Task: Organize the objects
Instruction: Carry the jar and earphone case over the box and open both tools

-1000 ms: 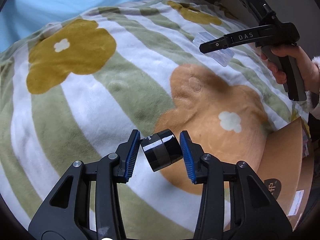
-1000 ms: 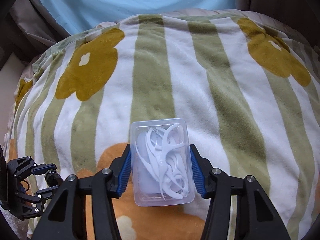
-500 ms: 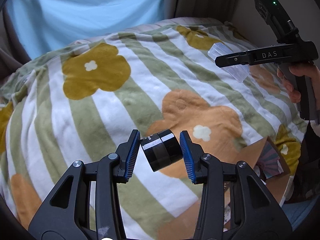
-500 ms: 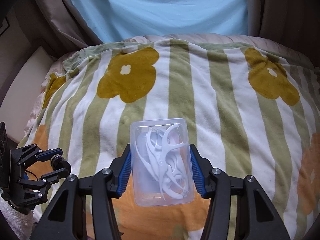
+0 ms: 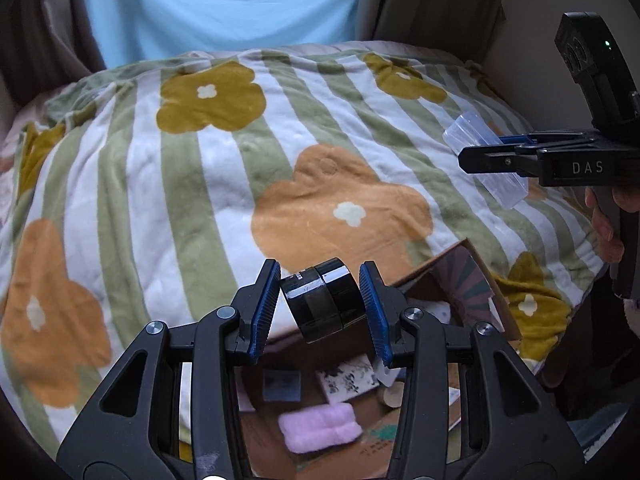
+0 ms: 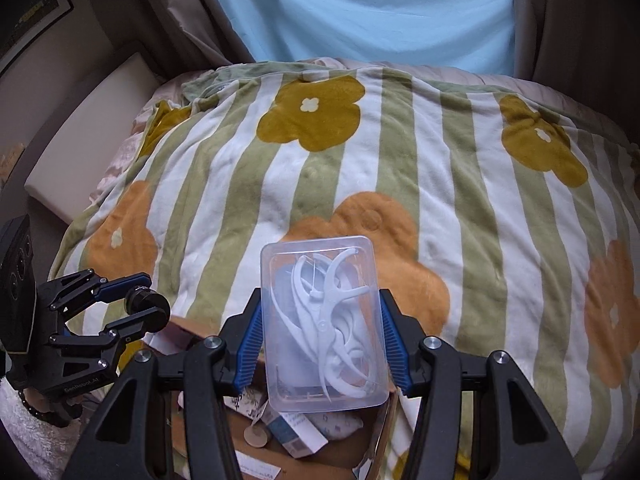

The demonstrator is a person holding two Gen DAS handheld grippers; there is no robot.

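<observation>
My left gripper [image 5: 320,306] is shut on a small black jar [image 5: 322,304] and holds it in the air over an open cardboard box [image 5: 476,264] at the bed's near edge. My right gripper [image 6: 322,334] is shut on a clear plastic box of white floss picks [image 6: 322,320], also held above the cardboard box [image 6: 388,408]. The left gripper with the jar [image 6: 146,306] shows at the left of the right wrist view. The right gripper with the clear box [image 5: 486,160] shows at the right of the left wrist view.
A striped flower blanket [image 5: 240,184] covers the bed behind the box. The cardboard box holds a pink fluffy item [image 5: 320,426], cards and small packets [image 6: 296,428]. Curtains and a blue sheet [image 6: 360,8] hang behind. A white cushion [image 6: 88,132] lies at left.
Both grippers have pulled back from the blanket toward the bed's near edge, each still holding its object. The open cardboard box has come into view beneath them.
</observation>
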